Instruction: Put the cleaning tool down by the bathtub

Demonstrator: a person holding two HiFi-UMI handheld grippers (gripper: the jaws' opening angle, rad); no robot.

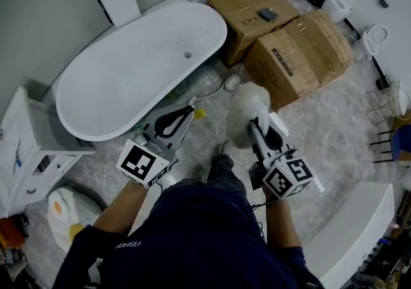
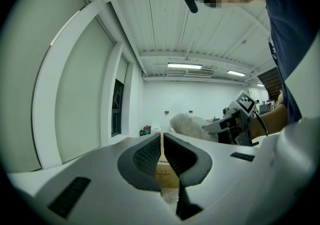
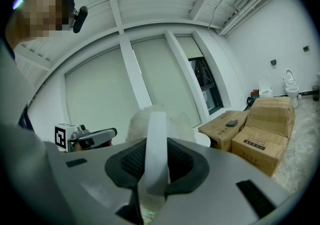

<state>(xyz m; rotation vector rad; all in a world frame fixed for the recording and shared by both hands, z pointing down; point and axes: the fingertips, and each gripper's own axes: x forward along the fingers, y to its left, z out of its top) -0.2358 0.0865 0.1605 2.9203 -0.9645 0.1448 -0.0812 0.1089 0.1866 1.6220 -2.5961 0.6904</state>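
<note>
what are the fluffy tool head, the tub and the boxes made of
Fluffy white cleaning-tool head: seemingly wool or microfibre, fuzzy outline.
White oval bathtub: glossy, smooth; acrylic or enamel, can't tell which.
Two brown boxes: matte cardboard, with folded flaps and printed labels.

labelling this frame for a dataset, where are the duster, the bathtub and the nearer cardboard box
duster point(image 1: 247, 106), head view, on its fluffy white head
bathtub point(image 1: 122, 82), head view, on the bare inside wall
cardboard box point(image 1: 298, 56), head view, on its top face
</note>
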